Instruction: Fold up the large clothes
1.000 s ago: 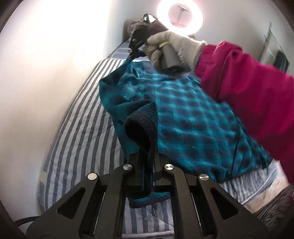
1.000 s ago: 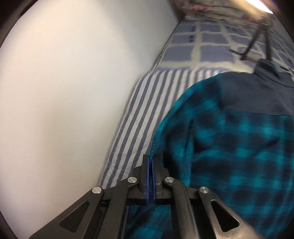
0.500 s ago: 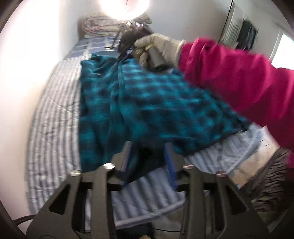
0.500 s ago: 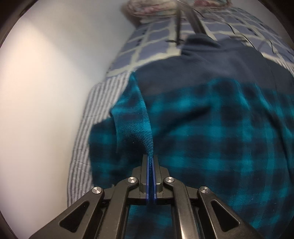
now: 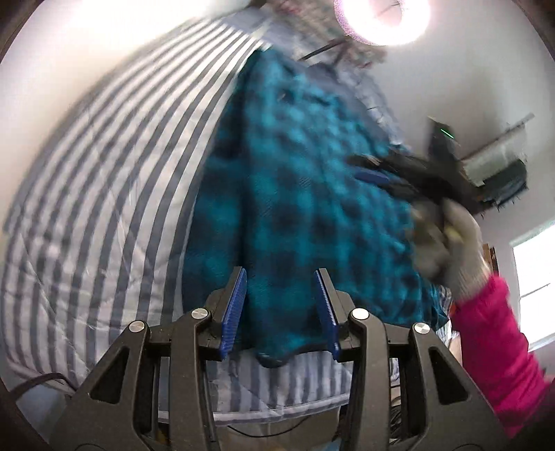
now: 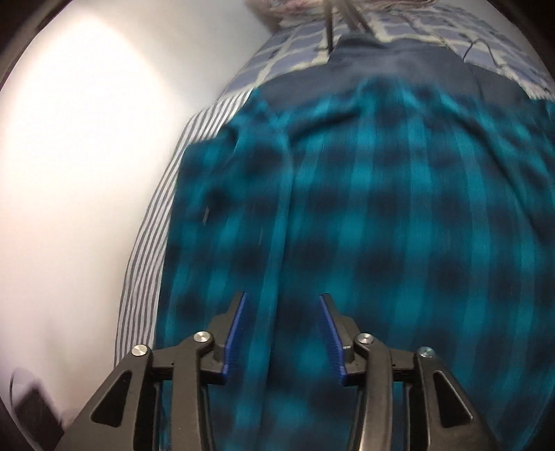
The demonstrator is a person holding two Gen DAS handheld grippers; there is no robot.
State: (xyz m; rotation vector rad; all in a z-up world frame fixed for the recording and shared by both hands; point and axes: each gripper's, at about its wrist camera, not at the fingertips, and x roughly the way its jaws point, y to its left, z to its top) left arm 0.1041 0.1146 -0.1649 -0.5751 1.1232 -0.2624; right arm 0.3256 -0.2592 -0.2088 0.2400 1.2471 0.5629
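Note:
A teal and black plaid fleece garment (image 5: 305, 194) lies on the striped bed (image 5: 104, 194), one side folded over its middle. My left gripper (image 5: 281, 295) hangs open just above its near hem, nothing between the blue pads. In the left wrist view my right gripper (image 5: 374, 170) shows blurred at the right, held by a gloved hand (image 5: 447, 243) in a pink sleeve. In the right wrist view my right gripper (image 6: 282, 326) hovers over the plaid garment (image 6: 364, 225), its jaws opening, free of the cloth. A dark navy collar part (image 6: 399, 66) lies at the far end.
A white wall (image 6: 86, 156) runs along the bed's left side. A checked blanket (image 6: 451, 31) and a tripod leg (image 6: 329, 27) lie beyond the collar. A ring light (image 5: 381, 17) glares at the top. A window (image 5: 534, 284) shows at the right.
Both grippers let go of the fleece: the left opened first, the right just now. The folded side now lies flat on the garment. Both hands dropped and moved toward the near hem.

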